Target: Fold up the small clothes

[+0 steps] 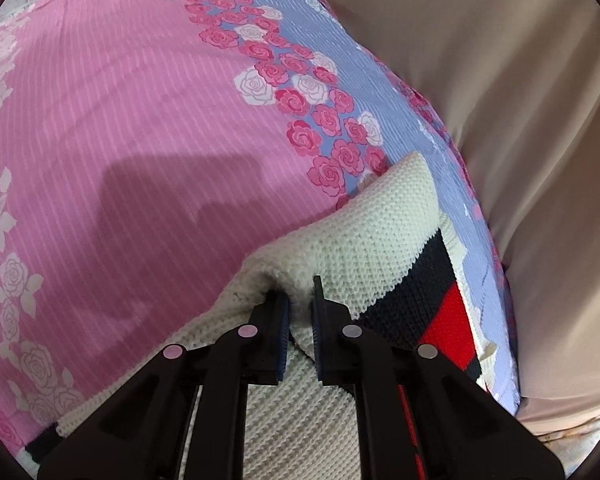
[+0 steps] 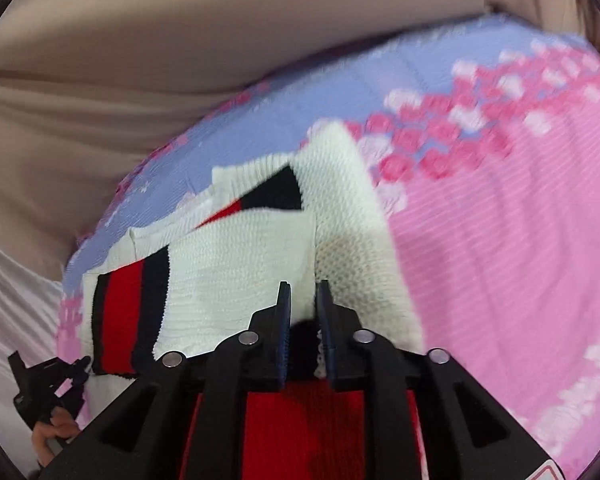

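Left fingers: pinching a ridge of the cream knitted sweater with red and black stripes, nearly closed.
Right fingers: gripping the sweater's edge, narrow gap.
Surface: pink and lilac rose-print bedsheet.

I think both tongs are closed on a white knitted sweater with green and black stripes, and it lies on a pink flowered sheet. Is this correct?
Not quite: the stripes are red and black, not green and black, as the right wrist view shows clearly. The rest holds: the left tongs and right tongs are each closed on the sweater, which lies on the pink flowered sheet.
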A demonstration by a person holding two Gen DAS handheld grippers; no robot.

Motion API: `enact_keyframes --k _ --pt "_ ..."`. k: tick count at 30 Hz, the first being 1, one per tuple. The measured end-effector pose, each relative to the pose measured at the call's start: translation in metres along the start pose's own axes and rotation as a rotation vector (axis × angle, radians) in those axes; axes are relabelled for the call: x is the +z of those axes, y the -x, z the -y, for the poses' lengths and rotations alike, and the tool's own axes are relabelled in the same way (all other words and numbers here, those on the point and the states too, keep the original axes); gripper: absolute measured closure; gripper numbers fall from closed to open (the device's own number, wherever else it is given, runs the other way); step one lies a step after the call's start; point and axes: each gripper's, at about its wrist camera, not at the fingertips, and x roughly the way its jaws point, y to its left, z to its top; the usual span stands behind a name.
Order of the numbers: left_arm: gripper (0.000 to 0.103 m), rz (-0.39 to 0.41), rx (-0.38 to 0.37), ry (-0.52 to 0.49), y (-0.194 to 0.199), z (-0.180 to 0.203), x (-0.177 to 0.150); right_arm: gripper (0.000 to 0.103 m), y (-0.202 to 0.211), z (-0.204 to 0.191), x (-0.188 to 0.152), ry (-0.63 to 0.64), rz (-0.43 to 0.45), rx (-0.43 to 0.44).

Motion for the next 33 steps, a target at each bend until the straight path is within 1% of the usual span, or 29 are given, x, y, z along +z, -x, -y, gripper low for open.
enact_keyframes --k 1,2,3,5,6,7,8,9,10,11,12,13,15,16,17,18,19,20,24,26,28,29,30,31,32,33 --pt "0.093 0.0 -0.016 0.004 0.001 -0.003 0.0 0.086 0.009 -0.009 -0.003 0.027 0.01 0.028" --pt "0.092 0.001 -0.028 0.007 0.001 -0.005 -0.001 0.086 0.012 -0.03 -0.003 0.079 -0.003 0.069" --pt "0.092 0.002 -0.035 0.012 0.001 -0.006 -0.001 0.085 0.006 -0.049 0.0 0.146 -0.033 0.104" --pt "0.092 0.007 -0.039 0.012 0.002 -0.007 -0.002 0.085 -0.013 -0.106 0.001 0.288 -0.088 0.18" --pt "0.092 0.009 -0.039 0.008 0.002 -0.007 -0.002 0.085 -0.025 -0.142 -0.001 0.372 -0.118 0.241" --pt "0.092 0.009 -0.04 0.007 0.002 -0.007 -0.002 0.086 -0.043 -0.174 -0.004 0.426 -0.154 0.28" --pt "0.092 0.01 -0.04 0.005 0.002 -0.008 -0.002 0.087 -0.061 -0.204 -0.006 0.479 -0.206 0.315" --pt "0.092 0.01 -0.041 0.005 0.002 -0.009 -0.001 0.087 -0.079 -0.233 -0.012 0.52 -0.257 0.332" --pt "0.092 0.009 -0.043 0.002 0.002 -0.009 0.0 0.092 -0.096 -0.256 -0.016 0.553 -0.29 0.338" --pt "0.092 0.008 -0.045 -0.004 0.001 -0.01 0.001 0.092 -0.112 -0.277 -0.018 0.595 -0.307 0.331" --pt "0.092 0.008 -0.047 -0.009 0.001 -0.011 0.002 0.092 -0.129 -0.297 -0.022 0.643 -0.324 0.302" --pt "0.092 0.006 -0.052 -0.015 0.001 -0.012 0.003 0.092 -0.145 -0.305 -0.031 0.669 -0.341 0.281" --pt "0.092 0.005 -0.061 -0.026 0.001 -0.014 0.003 0.093 -0.179 -0.329 -0.036 0.706 -0.378 0.238" --pt "0.092 0.006 -0.063 -0.031 0.002 -0.015 0.004 0.098 -0.185 -0.334 -0.038 0.72 -0.367 0.234" --pt "0.092 0.008 -0.065 -0.036 0.002 -0.016 0.004 0.098 -0.199 -0.342 -0.04 0.738 -0.357 0.22" --pt "0.092 0.01 -0.068 -0.04 0.002 -0.017 0.005 0.1 -0.203 -0.35 -0.039 0.746 -0.34 0.211" --pt "0.092 0.012 -0.074 -0.043 0.001 -0.018 0.005 0.101 -0.203 -0.347 -0.042 0.754 -0.33 0.204" --pt "0.092 0.018 -0.078 -0.05 0.001 -0.018 0.005 0.101 -0.208 -0.354 -0.041 0.762 -0.322 0.196" --pt "0.092 0.042 -0.064 -0.091 0.001 -0.014 0.003 0.103 -0.236 -0.378 -0.04 0.787 -0.293 0.175" --pt "0.092 0.045 -0.056 -0.089 0.002 -0.014 0.004 0.103 -0.238 -0.383 -0.042 0.805 -0.284 0.163" --pt "0.092 0.038 -0.047 -0.081 0.003 -0.013 0.005 0.102 -0.227 -0.378 -0.038 0.765 -0.282 0.178" --pt "0.092 0.034 -0.043 -0.084 0.003 -0.012 0.005 0.101 -0.21 -0.366 -0.034 0.708 -0.264 0.224" --pt "0.092 0.031 -0.041 -0.089 0.003 -0.012 0.005 0.101 -0.185 -0.347 -0.028 0.647 -0.226 0.277" --pt "0.092 0.029 -0.039 -0.092 0.003 -0.012 0.005 0.098 -0.16 -0.323 -0.025 0.6 -0.182 0.288" --pt "0.092 0.027 -0.039 -0.095 0.003 -0.012 0.005 0.093 -0.139 -0.296 -0.023 0.558 -0.145 0.271" --pt "0.092 0.026 -0.037 -0.097 0.002 -0.012 0.005 0.082 -0.116 -0.259 -0.021 0.503 -0.104 0.235"
